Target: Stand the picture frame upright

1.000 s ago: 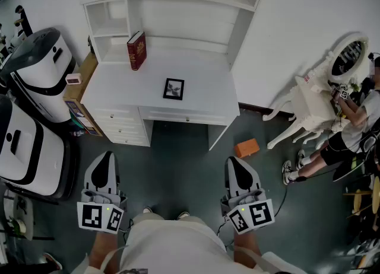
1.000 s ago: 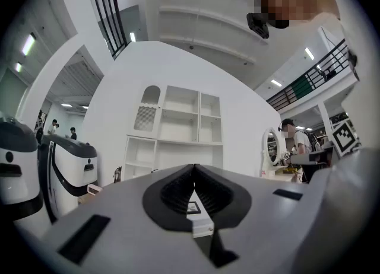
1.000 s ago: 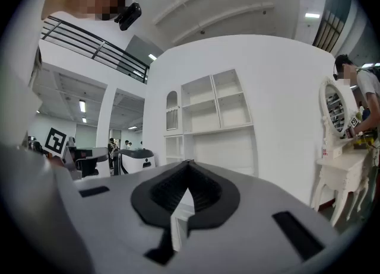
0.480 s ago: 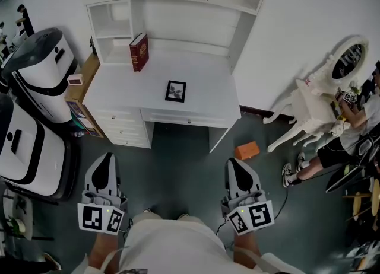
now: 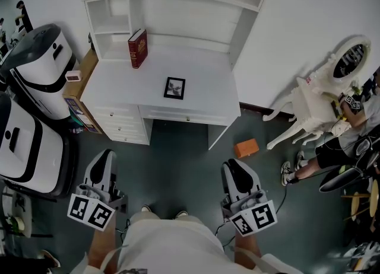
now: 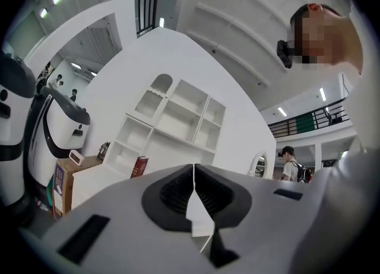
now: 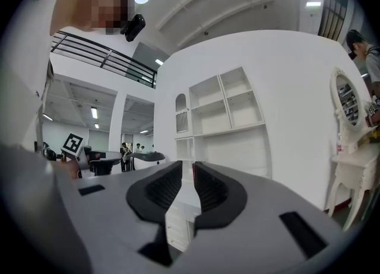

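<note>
Picture frame (image 5: pixel 174 88): small, dark-edged, lying flat on white bench (image 5: pixel 119 83), about mid-width, toward near edge.
Red book (image 5: pixel 137 48): upright, far left of frame, well apart.
Left gripper (image 5: pixel 105 155): near side, short of bench; jaws pressed together, empty.
Right gripper (image 5: pixel 233 166): near side; jaws slightly parted, just been opening, nothing between.
Orange box (image 5: pixel 246 147): on floor, right of bench.

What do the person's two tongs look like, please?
Both the left tongs and right tongs are grey shells with black ribbed pads and a cube of black-and-white square markers. The right jaws have just been opening, empty.
</note>
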`<state>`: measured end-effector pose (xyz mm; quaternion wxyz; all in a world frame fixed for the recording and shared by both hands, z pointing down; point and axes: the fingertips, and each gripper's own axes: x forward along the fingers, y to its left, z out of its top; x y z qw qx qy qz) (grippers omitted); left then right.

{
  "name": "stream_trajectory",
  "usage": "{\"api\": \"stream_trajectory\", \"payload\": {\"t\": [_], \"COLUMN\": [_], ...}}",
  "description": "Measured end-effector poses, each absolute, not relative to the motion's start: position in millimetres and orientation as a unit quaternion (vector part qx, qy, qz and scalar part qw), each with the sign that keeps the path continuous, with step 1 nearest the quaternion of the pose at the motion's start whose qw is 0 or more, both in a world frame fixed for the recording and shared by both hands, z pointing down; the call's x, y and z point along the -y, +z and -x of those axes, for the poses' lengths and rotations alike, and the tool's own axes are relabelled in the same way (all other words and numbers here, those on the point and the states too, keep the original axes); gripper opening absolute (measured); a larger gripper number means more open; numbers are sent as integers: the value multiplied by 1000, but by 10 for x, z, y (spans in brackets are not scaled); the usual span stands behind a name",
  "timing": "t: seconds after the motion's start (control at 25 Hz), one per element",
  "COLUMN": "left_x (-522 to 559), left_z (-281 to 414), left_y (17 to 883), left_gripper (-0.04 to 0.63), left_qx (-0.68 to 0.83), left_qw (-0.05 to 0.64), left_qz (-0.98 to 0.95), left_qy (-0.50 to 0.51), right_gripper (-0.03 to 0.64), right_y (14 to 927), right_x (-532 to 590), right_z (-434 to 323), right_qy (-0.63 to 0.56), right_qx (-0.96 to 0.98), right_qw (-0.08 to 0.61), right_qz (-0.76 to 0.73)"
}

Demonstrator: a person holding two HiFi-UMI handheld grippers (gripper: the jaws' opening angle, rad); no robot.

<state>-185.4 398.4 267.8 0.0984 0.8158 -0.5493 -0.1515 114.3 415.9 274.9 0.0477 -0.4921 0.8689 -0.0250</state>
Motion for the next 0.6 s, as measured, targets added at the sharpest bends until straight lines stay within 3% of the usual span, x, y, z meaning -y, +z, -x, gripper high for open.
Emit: {"api": "stream_trajectory", "payload": {"t": [0.16,0.2,0.32,0.44,0.52,0.6], "left_x": [-3908,-3884,-3818,-3800,-3790,-3789], "left_z": [1790,1759,1655,1538,1466,1405], "left_y": [2697,2713,2769,2789,2809,2861], "left_gripper": [30,64,256,363,436,465], "left_qx": [557,559,565,577,583,584], "left_qw": [81,80,80,66,56,57], "left_qz": [-815,-815,-813,-807,-805,-805], "left_qy": [-136,-130,-115,-105,-94,-85], "right_gripper": [103,106,118,163,239,287], "right_y": [2766,2765,2768,2794,2824,2856], "right_x": [-4104,-4092,-4065,-4037,-3985,-3934], "right_z": [-1252,-1289,-1395,-1490,-1556,-1613], "right_qy": [-27,-29,-31,-36,-45,-54], "right_qx": [-866,-865,-866,-872,-873,-873], "right_qw": [47,48,48,46,50,53], "right_qz": [497,498,497,486,482,481]}}
